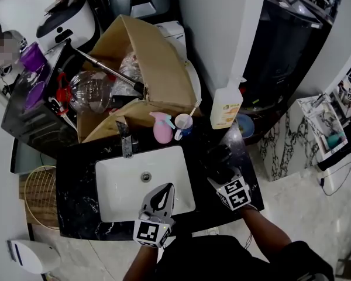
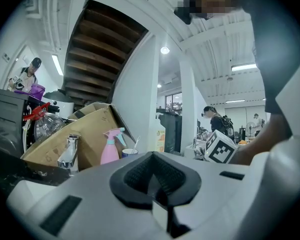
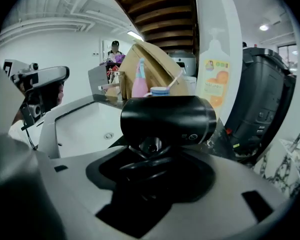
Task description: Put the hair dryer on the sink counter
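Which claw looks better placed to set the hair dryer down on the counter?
Right: the right claw grips the hair dryer above the counter beside the basin; the left claw is shut, empty.

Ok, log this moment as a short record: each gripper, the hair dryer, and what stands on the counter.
left gripper: shut, empty, above the front of the white basin
right gripper: shut on the handle of the black hair dryer
hair dryer position: over the dark counter, right of the basin; cannot tell whether it touches
behind basin: faucet, pink spray bottle, cup, soap bottle
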Available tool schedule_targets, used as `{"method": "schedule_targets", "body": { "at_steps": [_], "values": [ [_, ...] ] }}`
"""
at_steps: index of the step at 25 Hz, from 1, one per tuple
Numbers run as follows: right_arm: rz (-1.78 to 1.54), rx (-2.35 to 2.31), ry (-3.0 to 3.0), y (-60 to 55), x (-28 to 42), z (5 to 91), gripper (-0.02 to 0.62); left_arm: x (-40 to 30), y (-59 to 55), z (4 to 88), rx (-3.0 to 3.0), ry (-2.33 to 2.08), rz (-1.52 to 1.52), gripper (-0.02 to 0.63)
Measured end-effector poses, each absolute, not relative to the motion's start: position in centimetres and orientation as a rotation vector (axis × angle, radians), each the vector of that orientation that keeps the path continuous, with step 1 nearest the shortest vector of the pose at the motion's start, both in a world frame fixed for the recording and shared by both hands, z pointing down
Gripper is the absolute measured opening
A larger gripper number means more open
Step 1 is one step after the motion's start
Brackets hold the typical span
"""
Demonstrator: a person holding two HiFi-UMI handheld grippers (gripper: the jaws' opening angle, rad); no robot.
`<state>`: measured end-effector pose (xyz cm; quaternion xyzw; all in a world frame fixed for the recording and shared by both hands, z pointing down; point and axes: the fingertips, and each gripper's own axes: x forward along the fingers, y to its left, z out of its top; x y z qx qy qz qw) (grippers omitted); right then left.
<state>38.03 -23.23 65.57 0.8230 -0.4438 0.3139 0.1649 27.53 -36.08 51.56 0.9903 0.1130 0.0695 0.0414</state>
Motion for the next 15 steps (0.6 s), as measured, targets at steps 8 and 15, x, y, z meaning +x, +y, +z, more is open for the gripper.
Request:
{"method": "schedule_targets", "body": {
  "at_steps": [8,15],
  "values": [
    [1.104,2.268,-1.194,-23.0,38.3,68.5,0.258,27.6,-37.4,52.3,3.018,0.322,0.221,-0.005],
    [1.177,2.221,-1.203,-23.2,38.5,69.3,0.259,28.1,-37.8,51.8,3.033,0.327,0.208,-0.005]
  ]
}}
